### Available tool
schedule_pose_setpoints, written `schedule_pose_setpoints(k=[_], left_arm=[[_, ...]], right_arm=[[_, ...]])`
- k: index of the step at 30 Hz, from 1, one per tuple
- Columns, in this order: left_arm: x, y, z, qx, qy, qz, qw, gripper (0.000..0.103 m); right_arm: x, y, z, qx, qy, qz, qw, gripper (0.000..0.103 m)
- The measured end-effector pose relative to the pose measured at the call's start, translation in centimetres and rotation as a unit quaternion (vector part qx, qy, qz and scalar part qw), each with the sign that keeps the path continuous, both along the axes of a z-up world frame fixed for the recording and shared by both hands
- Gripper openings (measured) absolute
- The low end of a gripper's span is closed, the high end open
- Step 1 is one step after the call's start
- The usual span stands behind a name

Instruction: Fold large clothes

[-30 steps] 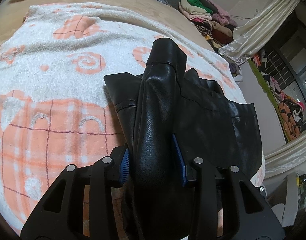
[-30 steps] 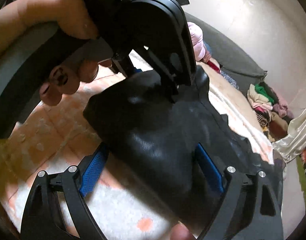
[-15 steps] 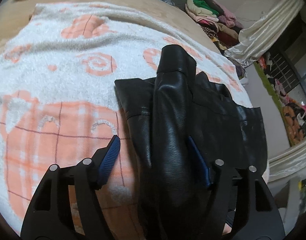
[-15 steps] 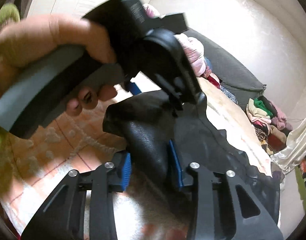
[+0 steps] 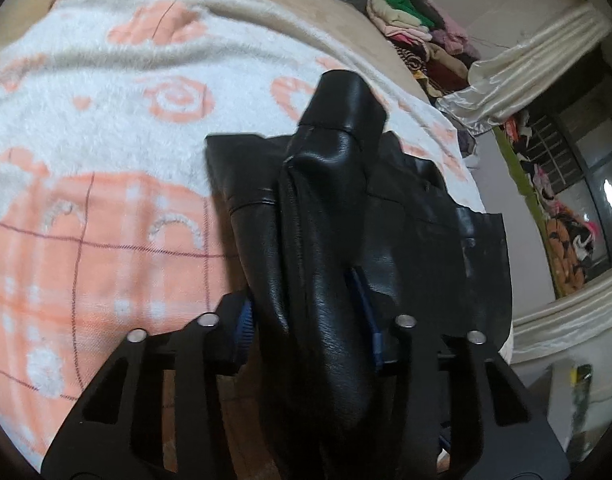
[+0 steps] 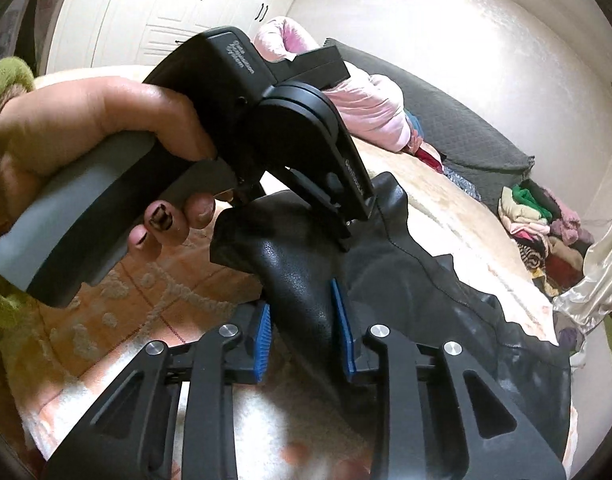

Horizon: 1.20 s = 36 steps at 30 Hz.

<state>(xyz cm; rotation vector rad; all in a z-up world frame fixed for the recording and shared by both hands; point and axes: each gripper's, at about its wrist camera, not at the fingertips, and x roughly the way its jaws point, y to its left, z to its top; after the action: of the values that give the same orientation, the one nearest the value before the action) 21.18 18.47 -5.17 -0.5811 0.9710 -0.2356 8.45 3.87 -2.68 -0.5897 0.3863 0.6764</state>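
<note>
A black leather jacket lies on a white and orange blanket on the bed. Its sleeve runs up from my left gripper, whose blue pads press on it while the jaws are closing. In the right wrist view a bunched fold of the jacket sits between the blue pads of my right gripper, whose jaws are closing on it. A person's hand in a green sleeve holds the left gripper's body just above that fold.
A pile of folded clothes lies at the far end of the bed beside a cream curtain. Pink bedding and a grey cushion sit by the wall. White wardrobe doors stand behind.
My left jaws opened wide off the sleeve, then closed on it again. My right jaws went from wide apart to closed on the jacket fold and lifted slightly.
</note>
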Motion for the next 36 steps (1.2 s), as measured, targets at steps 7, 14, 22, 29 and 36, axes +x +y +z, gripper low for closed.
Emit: schedule_pose_setpoints(k=[7,14,22,29,36], left_arm=[[-1.2,-2.6,4.6,0.019,-0.056,0.011,0.9982,0.023],[-1.3,-7.0,9.0,0.054,-0.091,-0.001,0.9944,0.024],[-0.5,-12.9,12.6,0.093,-0.114,-0.028,0.9888,0.030],[0.5,-17.9,13.3,0.118,-0.119,-0.049,0.9847,0.034],[1.8,-22.3,13.4,0.136,-0.122,-0.076,0.9802,0.035]], right_arm=[[-0.9,-2.7,3.1,0.040,-0.013,-0.007,0.999,0.024],[-1.5,-6.8,6.2,0.074,-0.038,-0.021,0.996,0.022],[-1.8,-12.4,8.6,0.121,-0.054,-0.054,0.990,0.020],[-1.8,-16.6,8.6,0.140,-0.059,-0.084,0.985,0.017],[-2.0,-20.3,8.3,0.159,-0.063,-0.110,0.979,0.016]])
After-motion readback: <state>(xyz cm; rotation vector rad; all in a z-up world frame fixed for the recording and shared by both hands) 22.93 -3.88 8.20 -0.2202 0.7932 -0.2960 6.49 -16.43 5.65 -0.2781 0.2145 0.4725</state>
